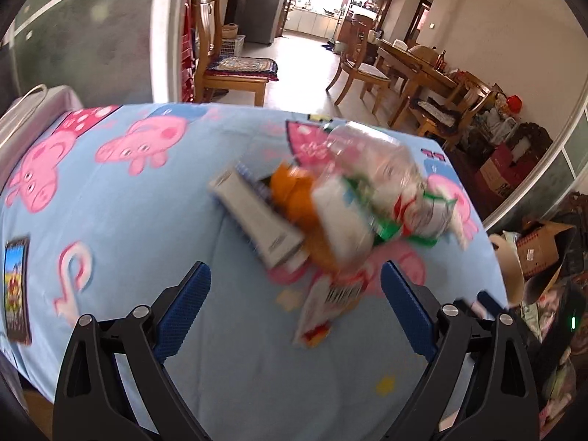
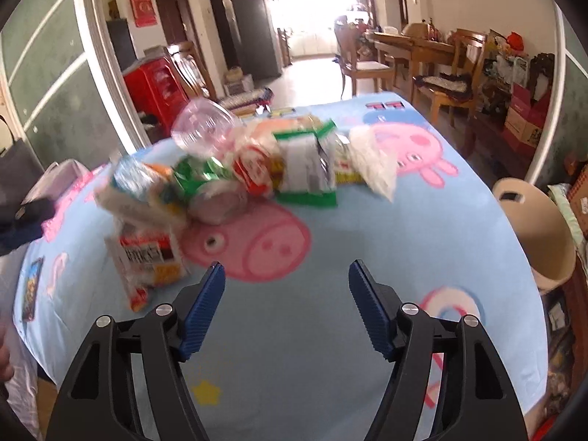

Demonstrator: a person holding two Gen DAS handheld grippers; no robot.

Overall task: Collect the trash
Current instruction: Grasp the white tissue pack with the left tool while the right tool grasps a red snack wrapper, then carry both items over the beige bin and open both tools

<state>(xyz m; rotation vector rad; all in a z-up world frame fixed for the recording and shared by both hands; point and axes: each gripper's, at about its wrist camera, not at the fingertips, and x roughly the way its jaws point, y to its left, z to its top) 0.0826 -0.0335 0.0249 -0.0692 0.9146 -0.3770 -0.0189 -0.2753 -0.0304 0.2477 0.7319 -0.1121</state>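
Note:
A heap of trash lies on a table under a light-blue cartoon-pig cloth [image 1: 128,220]. In the left wrist view the heap holds a white tube [image 1: 257,217], orange peel [image 1: 294,191], a clear plastic bottle [image 1: 371,154], green-and-white wrappers [image 1: 389,220] and a white-and-red packet [image 1: 327,305]. My left gripper [image 1: 296,283] stands open, just short of that packet, nothing between its blue pads. In the right wrist view the clear bottle [image 2: 204,128], green wrappers [image 2: 305,169], a white bag [image 2: 375,161] and a printed packet [image 2: 147,257] lie ahead. My right gripper [image 2: 286,275] is open and empty.
A phone-like card [image 1: 16,290] lies at the cloth's left edge. A beige stool [image 2: 533,228] stands off the table's right side. Wooden chairs [image 1: 360,70] and a dining table [image 1: 422,70] fill the room beyond, with boxes [image 1: 540,246] on the right.

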